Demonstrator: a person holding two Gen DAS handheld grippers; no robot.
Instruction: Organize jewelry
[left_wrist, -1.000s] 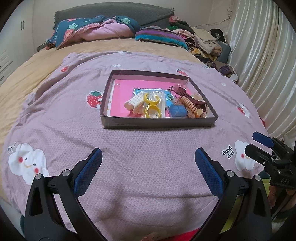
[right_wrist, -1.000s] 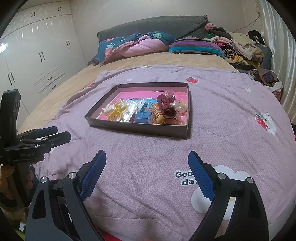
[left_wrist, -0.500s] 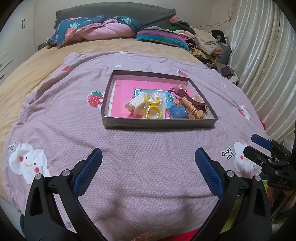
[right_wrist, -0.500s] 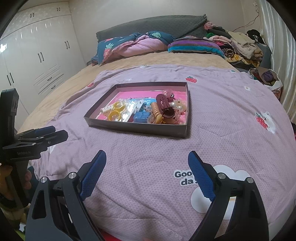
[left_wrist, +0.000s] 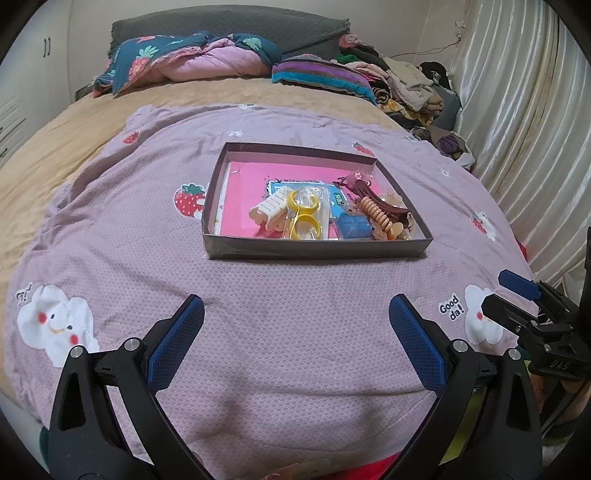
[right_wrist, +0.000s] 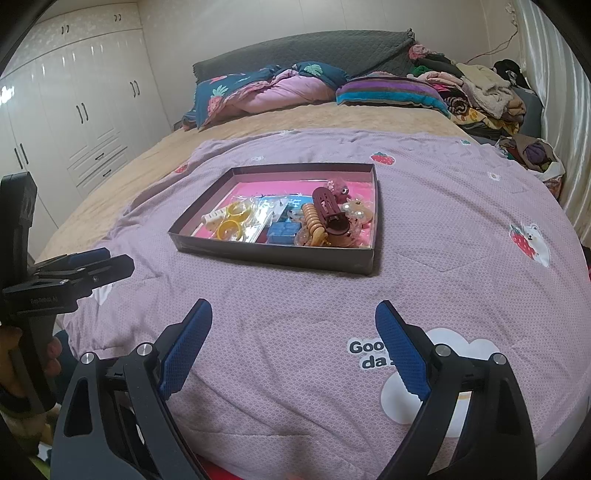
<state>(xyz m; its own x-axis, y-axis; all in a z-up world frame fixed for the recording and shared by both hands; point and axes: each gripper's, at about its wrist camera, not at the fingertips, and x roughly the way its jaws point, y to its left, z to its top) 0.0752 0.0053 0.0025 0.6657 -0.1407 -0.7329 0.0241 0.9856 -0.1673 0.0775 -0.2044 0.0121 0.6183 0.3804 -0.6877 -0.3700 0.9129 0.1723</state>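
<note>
A shallow dark box (left_wrist: 317, 251) (right_wrist: 273, 254) with a pink floor lies on the purple quilt in the middle of the bed. It holds yellow rings (left_wrist: 303, 221) (right_wrist: 229, 229), a cream hair clip (left_wrist: 269, 209), a blue block (left_wrist: 354, 226) (right_wrist: 283, 229), an orange beaded clip (left_wrist: 377, 217) (right_wrist: 313, 221) and a dark red hair claw (left_wrist: 380, 204) (right_wrist: 330, 209). My left gripper (left_wrist: 295, 317) is open and empty, well short of the box. My right gripper (right_wrist: 294, 321) is open and empty, also short of the box.
The purple quilt (left_wrist: 280, 332) covers the near bed. Pillows and folded bedding (left_wrist: 192, 66) lie at the headboard, a clothes pile (left_wrist: 406, 88) at the back right, a curtain (left_wrist: 517, 129) to the right and wardrobes (right_wrist: 74, 122) to the left.
Both views have drawn back and down slightly from the box. Both grippers stay open and empty.
</note>
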